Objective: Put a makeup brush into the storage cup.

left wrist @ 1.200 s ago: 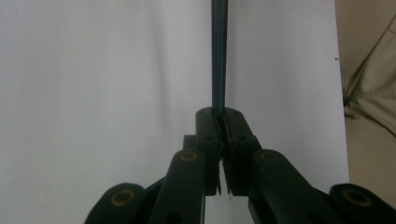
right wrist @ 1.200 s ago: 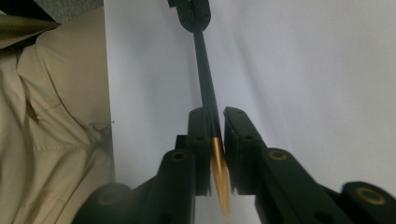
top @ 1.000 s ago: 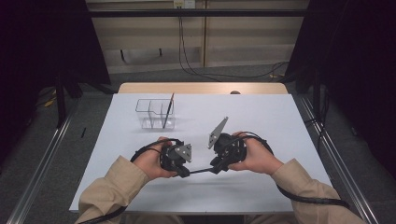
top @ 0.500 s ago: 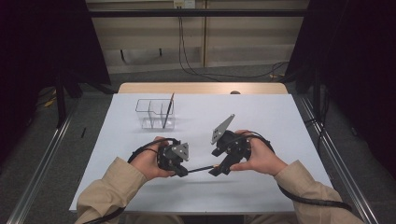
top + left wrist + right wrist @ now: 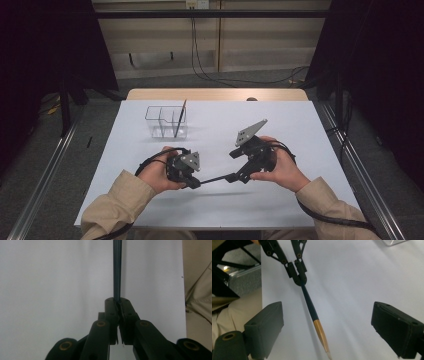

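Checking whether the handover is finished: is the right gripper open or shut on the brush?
Open. The right gripper has just been opening; its jaws stand wide, clear of the brush, which the left gripper clamps.

No legible text, labels, brands, numbers or signs anywhere in these views.

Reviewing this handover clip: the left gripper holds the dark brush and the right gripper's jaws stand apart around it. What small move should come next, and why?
Probably draw the right gripper back off the brush. Its jaws have just been opening and no longer press it, while the left gripper clamps the dark end alone, free to carry it toward the clear holder.
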### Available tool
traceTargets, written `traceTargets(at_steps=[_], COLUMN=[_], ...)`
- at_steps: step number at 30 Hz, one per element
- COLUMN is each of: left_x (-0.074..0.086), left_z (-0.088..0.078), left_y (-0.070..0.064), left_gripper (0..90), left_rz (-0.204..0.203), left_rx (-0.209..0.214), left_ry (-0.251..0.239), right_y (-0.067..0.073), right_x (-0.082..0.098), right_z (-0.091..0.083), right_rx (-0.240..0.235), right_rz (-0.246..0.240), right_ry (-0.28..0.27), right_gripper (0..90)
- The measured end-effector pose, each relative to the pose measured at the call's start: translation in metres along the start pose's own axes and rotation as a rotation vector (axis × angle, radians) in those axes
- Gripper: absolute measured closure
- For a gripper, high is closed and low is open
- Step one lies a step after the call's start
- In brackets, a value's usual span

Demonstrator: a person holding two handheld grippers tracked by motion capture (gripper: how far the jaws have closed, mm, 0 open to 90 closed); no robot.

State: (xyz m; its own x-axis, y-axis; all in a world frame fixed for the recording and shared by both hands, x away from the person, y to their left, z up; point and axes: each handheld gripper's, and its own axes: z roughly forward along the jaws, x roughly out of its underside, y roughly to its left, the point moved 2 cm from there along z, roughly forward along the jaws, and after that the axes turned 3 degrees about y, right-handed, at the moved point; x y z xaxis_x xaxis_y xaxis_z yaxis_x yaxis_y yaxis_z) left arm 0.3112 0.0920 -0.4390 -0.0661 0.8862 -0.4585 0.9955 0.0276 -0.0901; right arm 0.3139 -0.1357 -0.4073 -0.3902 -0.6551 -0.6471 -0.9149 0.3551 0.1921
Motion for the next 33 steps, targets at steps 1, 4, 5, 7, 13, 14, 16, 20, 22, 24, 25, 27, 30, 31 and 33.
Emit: traceTargets(at_steps=[1,4,5,7,13,14,16,20,22,24,25,27,30,31,33], left_x=[0.000,0.002,0.002,0.003,0.005,0.005,0.006,0.008,0.009,0.009,0.010,0.010,0.011,0.011,0.011], left_z=[0.000,0.000,-0.001,-0.001,-0.001,0.000,0.000,-0.001,-0.001,-0.001,-0.002,-0.002,-0.002,-0.002,-0.002], left_y=[0.000,0.000,0.000,0.000,0.001,0.001,0.001,0.002,0.001,0.002,0.002,0.002,0.003,0.003,0.003], left_gripper=[86.4,86.4,86.4,86.4,86.4,86.3,86.4,86.4,86.3,86.3,86.3,86.3,86.3,86.3,86.3], left_rz=[0.000,-0.009,-0.012,-0.011,-0.021,-0.027,-0.030,-0.039,-0.043,-0.042,-0.047,-0.052,-0.051,-0.054,-0.060], left_rx=[0.000,-0.007,-0.004,-0.006,-0.006,-0.004,-0.002,-0.004,-0.008,-0.008,-0.008,-0.010,-0.014,-0.015,-0.016], left_ry=[-0.002,-0.017,-0.019,-0.023,-0.042,-0.047,-0.054,-0.064,-0.068,-0.074,-0.078,-0.087,-0.093,-0.095,-0.105], right_y=[0.000,-0.001,-0.001,-0.002,-0.003,-0.003,-0.002,-0.001,0.000,0.000,0.001,0.001,0.002,0.003,0.003], right_x=[0.001,0.002,0.003,0.004,0.009,0.010,0.012,0.013,0.014,0.014,0.014,0.015,0.016,0.016,0.016], right_z=[-0.001,-0.004,-0.005,-0.006,-0.008,-0.008,-0.008,-0.009,-0.010,-0.010,-0.010,-0.010,-0.011,-0.011,-0.010], right_rx=[0.006,0.007,0.004,0.014,0.009,0.012,0.013,0.024,0.028,0.033,0.038,0.043,0.052,0.048,0.058], right_rz=[0.002,0.024,0.023,0.026,0.058,0.059,0.062,0.058,0.058,0.054,0.056,0.056,0.047,0.045,0.049], right_ry=[-0.022,-0.074,-0.090,-0.129,-0.229,-0.246,-0.284,-0.346,-0.381,-0.415,-0.430,-0.457,-0.492,-0.501,-0.509], right_gripper=[10.0,8.6,8.7,8.6,7.5,7.0,7.1,7.1,7.1,7.1,7.2,7.4,7.6,7.6,7.4])
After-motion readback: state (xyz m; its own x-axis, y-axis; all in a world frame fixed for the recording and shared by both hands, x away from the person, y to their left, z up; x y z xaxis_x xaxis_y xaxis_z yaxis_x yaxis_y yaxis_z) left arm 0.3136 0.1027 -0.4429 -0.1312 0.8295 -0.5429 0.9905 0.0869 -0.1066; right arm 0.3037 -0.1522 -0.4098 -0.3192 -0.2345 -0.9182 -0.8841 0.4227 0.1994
